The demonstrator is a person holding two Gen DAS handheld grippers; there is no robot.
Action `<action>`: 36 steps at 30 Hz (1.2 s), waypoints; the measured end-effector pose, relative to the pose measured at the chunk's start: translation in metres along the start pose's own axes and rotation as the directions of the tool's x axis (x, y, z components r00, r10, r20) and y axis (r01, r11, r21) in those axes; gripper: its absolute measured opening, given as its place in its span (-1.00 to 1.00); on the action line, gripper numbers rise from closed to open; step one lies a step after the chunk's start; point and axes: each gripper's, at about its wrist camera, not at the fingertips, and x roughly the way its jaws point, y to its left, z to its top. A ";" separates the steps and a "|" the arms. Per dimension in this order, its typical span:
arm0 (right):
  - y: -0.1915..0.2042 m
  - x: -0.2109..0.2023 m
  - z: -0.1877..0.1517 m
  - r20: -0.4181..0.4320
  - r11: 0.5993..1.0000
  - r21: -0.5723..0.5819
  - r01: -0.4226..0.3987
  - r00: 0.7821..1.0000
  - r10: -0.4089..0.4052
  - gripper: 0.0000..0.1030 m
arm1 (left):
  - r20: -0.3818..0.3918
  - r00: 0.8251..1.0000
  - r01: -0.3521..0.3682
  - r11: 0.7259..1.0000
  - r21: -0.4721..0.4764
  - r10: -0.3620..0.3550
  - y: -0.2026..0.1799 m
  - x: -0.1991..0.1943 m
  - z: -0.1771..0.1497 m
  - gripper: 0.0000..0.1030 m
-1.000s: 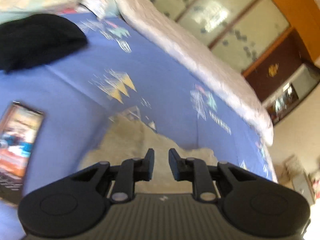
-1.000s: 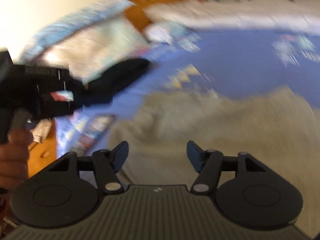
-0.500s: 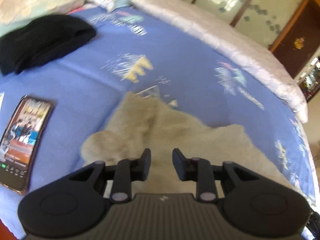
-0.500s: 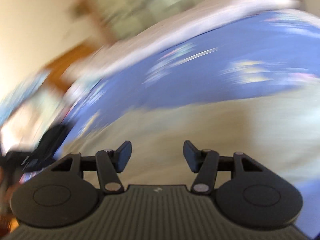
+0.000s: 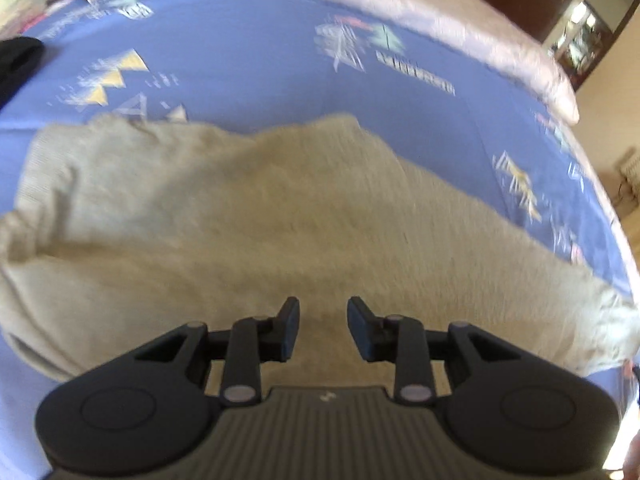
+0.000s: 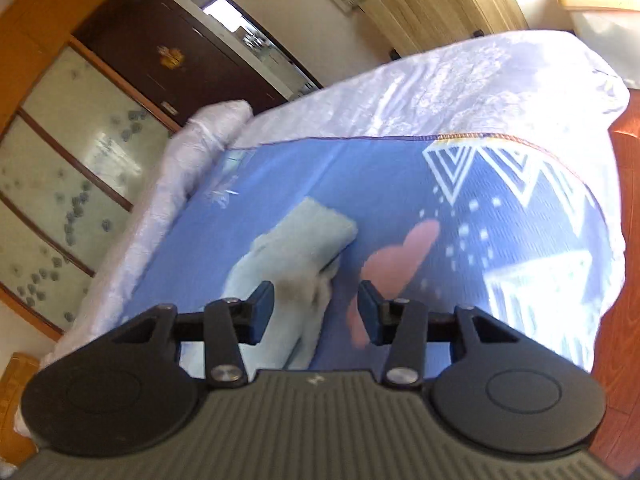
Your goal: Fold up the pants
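While spread beige and rumpled across the blue printed bedspread (image 5: 248, 36), the pants (image 5: 256, 216) fill the middle of the left wrist view, waist end apparently toward the left, one leg running off to the right edge. Seen from the right wrist view as a pale narrow strip, likely a leg end with its cuff (image 6: 320, 224) lying flat on the bedspread near the foot of the bed. Hovering just above the cloth, the left gripper (image 5: 323, 330), jaws partly apart and holding nothing. Likewise empty and set wider apart, the right gripper (image 6: 316, 308), poised over the leg near the cuff. Judged to be the approach before a first fold, nothing yet pinched. Best to drop each gripper onto an edge rather than the middle, pinch both layers together, lift only enough to clear, then carry the leg end over toward the waist with seams kept in line. Risk of catching the bedspread along with the fabric, so a shallow bite. Plenty of bare bedspread beyond the pants on the far side; white quilt (image 5: 460, 28) rolled along the far edge; something black (image 5: 18, 58) at the left margin, well apart; bed edge near on the right side, so little slack there.
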 end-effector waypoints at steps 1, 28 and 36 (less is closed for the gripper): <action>-0.002 0.011 0.006 -0.014 1.000 0.014 0.000 1.000 0.000 -0.03 | -0.014 1.000 -0.006 1.000 0.008 0.006 -0.001 0.006 -0.002 -0.46; 0.012 0.036 0.029 -0.071 0.998 -0.064 0.026 0.997 -0.031 -0.73 | -0.037 0.998 -0.047 0.997 0.069 0.050 -0.009 0.021 -0.006 -0.30; -0.005 0.030 0.019 -0.076 0.996 0.086 0.003 0.997 0.004 -0.25 | -0.035 0.998 -0.043 0.995 0.088 0.047 -0.013 0.022 -0.007 -0.20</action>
